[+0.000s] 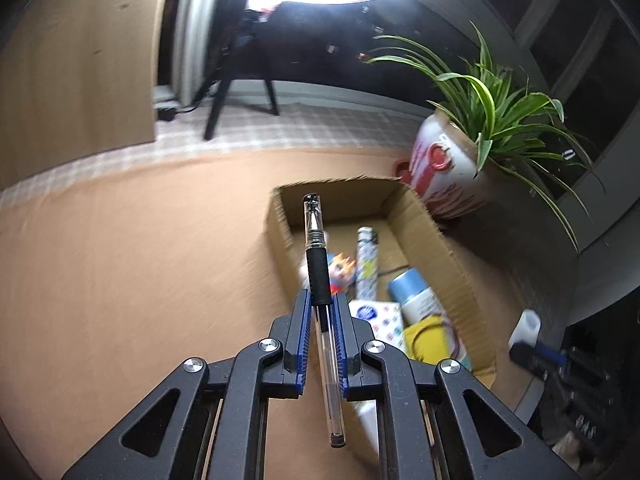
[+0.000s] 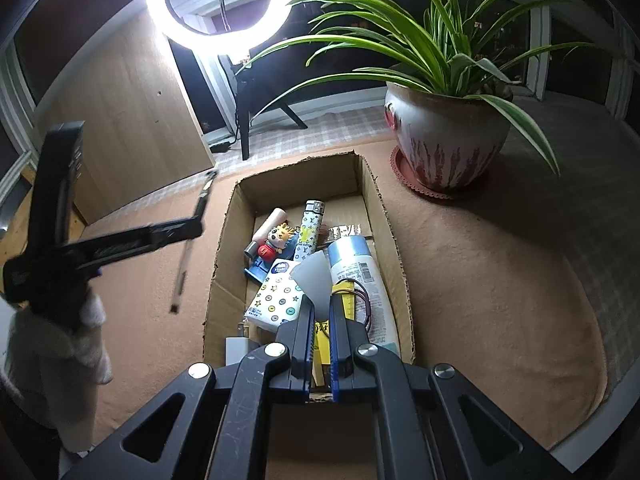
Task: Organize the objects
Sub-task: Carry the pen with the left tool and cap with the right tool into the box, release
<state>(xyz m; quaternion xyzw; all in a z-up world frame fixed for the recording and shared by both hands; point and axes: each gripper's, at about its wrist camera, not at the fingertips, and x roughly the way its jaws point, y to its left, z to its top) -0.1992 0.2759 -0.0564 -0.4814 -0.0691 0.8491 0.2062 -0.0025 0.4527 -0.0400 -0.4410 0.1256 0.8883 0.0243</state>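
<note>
My left gripper (image 1: 321, 298) is shut on a clear pen (image 1: 317, 264) with a black grip and holds it in the air, left of the cardboard box (image 1: 452, 264). In the right wrist view the left gripper (image 2: 196, 224) and the pen (image 2: 184, 264) are blurred, above the brown cloth beside the box (image 2: 224, 248). My right gripper (image 2: 320, 300) is shut on a small white funnel (image 2: 314, 286) over the near half of the box. The box holds a toy figure (image 2: 276, 242), a patterned lighter (image 2: 308, 228), a tissue pack (image 2: 276, 296), a spray can (image 2: 356, 268) and other items.
A potted spider plant (image 2: 444, 140) on a red saucer stands right of the box's far end. A ring light (image 2: 220, 0) on a tripod stands behind the table. A wooden panel (image 2: 128, 120) leans at the back left. A white bottle (image 1: 526, 326) stands right of the box.
</note>
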